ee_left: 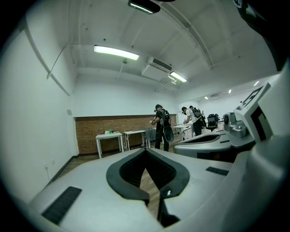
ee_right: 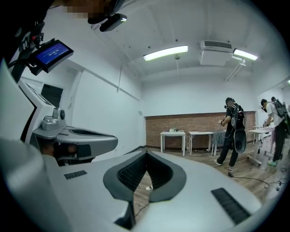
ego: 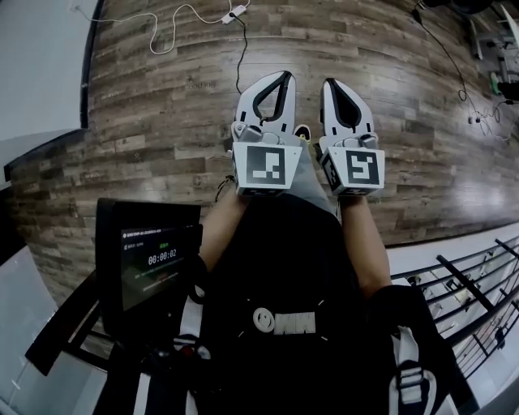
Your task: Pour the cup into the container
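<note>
No cup or container shows in any view. In the head view my left gripper (ego: pixel 280 75) and my right gripper (ego: pixel 331 82) are held side by side in front of the person's body, above a wooden floor (ego: pixel 162 105). Both point away, roughly level. In the left gripper view the left gripper (ee_left: pixel 146 150) has its jaws meeting at the tips with nothing between them. The right gripper (ee_right: pixel 146 153) looks the same in its own view, shut and empty. Each gripper shows at the edge of the other's view.
Cables and a white power strip (ego: pixel 235 12) lie on the floor ahead. A dark screen (ego: pixel 158 259) hangs at the person's left side. White tables (ee_left: pixel 108 135) stand against a brick wall (ee_right: pixel 181 124). People (ee_right: pixel 232 131) stand near tables at the right.
</note>
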`<state>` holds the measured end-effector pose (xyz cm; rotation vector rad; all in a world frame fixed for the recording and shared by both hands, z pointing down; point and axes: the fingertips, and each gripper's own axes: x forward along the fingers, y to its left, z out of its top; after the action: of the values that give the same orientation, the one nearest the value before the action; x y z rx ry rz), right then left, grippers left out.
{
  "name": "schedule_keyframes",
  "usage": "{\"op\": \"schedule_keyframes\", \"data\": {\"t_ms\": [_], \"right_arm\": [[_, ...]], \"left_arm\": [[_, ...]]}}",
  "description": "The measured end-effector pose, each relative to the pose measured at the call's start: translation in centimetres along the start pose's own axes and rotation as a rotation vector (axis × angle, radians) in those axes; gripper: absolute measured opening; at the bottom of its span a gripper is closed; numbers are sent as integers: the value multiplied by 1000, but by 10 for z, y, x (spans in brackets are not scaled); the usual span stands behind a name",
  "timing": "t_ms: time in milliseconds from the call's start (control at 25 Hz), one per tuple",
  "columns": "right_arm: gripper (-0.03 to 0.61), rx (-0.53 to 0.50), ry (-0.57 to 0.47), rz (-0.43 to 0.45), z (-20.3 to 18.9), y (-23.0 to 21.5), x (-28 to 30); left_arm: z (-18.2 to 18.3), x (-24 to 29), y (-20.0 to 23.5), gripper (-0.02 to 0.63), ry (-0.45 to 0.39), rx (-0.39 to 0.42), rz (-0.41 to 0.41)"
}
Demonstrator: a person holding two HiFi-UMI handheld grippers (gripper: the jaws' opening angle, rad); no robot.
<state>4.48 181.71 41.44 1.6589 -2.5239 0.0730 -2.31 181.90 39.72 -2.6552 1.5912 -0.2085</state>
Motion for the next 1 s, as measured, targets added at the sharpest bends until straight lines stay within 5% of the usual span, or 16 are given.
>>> {"op": "schedule_keyframes", "data": {"t_ms": [80,240,360,640,1000], "right_arm": [[5,28,76,-19,-10,-25,11],[5,115,406,-52,-77,-88,40],[5,208,612,-110,-123,-117,51],[5,354,805,-111,-174,-157,68],[5,398,868,-48,-192,-193,107]], "left_arm": [[-7,25,-5,0,69,-5,20],[-72,91,-25,0,446,-168,41],[-106,121,-40,0,611,-223,52],[-142,175,-73,0,777,-311,42],[-169,222,-68,0,933,-450,60]]}}
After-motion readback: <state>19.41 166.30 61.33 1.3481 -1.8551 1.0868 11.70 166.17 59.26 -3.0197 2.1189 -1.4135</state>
